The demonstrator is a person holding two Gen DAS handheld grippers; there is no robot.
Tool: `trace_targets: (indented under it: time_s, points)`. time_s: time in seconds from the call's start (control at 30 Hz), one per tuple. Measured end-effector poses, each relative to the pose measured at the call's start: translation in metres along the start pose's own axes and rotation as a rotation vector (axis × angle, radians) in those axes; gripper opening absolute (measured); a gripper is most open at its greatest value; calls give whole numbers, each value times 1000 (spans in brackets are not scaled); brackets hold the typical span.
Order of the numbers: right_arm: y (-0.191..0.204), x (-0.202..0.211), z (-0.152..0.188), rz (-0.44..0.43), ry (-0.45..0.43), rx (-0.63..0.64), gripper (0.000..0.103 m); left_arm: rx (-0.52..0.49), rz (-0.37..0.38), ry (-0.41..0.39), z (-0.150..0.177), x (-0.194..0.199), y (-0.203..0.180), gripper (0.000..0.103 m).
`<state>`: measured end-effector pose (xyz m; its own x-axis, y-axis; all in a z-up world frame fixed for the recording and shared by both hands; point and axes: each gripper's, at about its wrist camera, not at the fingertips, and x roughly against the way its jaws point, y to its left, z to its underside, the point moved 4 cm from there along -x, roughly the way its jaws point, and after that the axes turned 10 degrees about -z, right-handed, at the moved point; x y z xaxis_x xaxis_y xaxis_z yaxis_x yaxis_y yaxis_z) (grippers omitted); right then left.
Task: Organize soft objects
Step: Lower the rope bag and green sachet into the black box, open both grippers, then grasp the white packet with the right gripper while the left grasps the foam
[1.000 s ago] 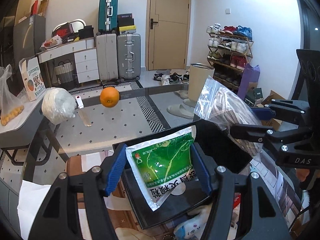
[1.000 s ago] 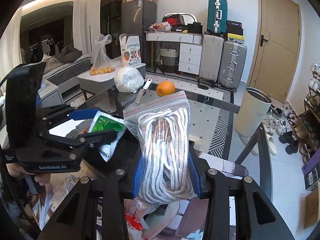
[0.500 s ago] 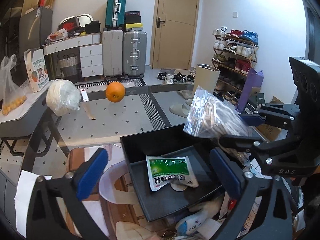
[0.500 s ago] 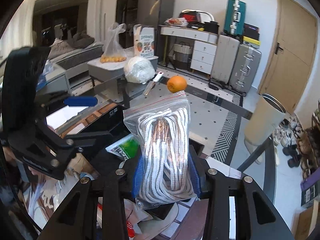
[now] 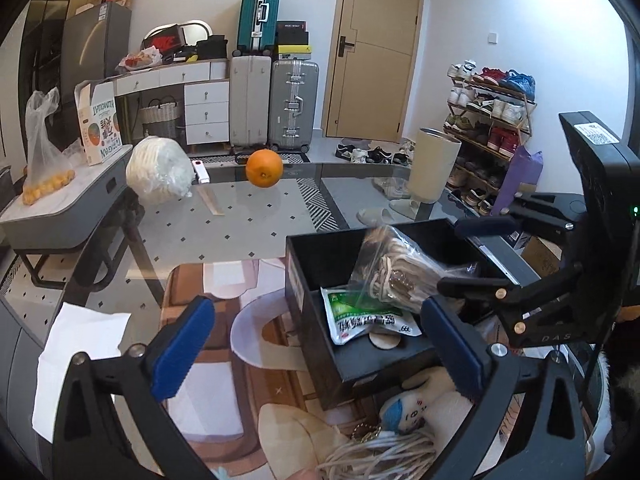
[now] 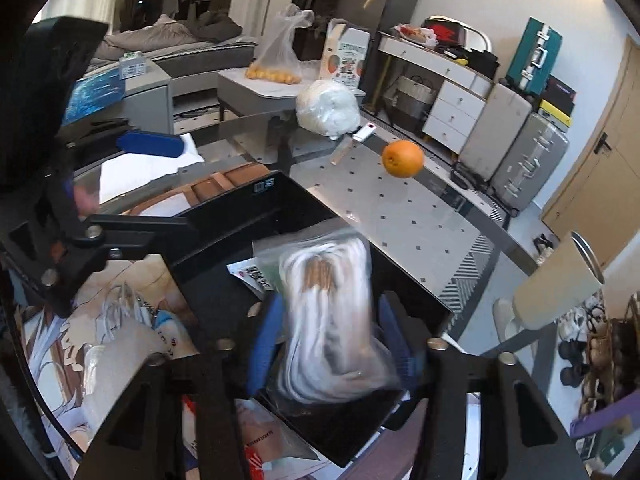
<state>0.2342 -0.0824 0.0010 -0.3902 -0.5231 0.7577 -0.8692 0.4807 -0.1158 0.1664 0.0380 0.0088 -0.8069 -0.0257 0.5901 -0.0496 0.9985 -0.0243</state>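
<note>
A black box (image 5: 304,280) stands on the glass table, and a green packet (image 5: 360,314) lies flat inside it. My left gripper (image 5: 320,346) hangs just before the box, open wide with nothing between its blue pads. A clear zip bag of white rope (image 6: 328,312) leans into the box on top of the packet. My right gripper (image 6: 330,344) is over the box with its jaws opening; the blurred bag stands between the pads, which show gaps on both sides. In the left wrist view the rope bag (image 5: 400,272) lies ahead of the right gripper (image 5: 452,256).
An orange (image 5: 264,168), a white wrapped bundle (image 5: 160,176) and a knife (image 5: 208,196) sit at the table's far side. A white paper (image 5: 80,352) lies at the left. A plush toy (image 5: 404,412) and a cord bundle (image 5: 380,456) lie in front of the box.
The left gripper opened and the green packet dropped into the black box. The right gripper came down with the rope bag into the box, rolled, and its jaws spread.
</note>
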Motion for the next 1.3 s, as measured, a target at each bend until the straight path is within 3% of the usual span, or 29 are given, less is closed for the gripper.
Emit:
trace_targets:
  time_s: [0.07,0.23,0.5,0.9,1.3]
  points:
    - [-5,4,1,53,-7,-22,70,3,-3,5,5,2,1,103]
    - [-14,21,14,128,-40,-133,77,4,-1,9,14,9,2,103]
    - [-7,60,40,50,-149,-334,100,-1,4,9,31,27,-2,103]
    - [32,71,83,42,-169,-406,102,-27,-11,5,55,45,-19,103]
    - [43,75,90,44,-164,-413,102,-36,-7,9,67,54,-32,103]
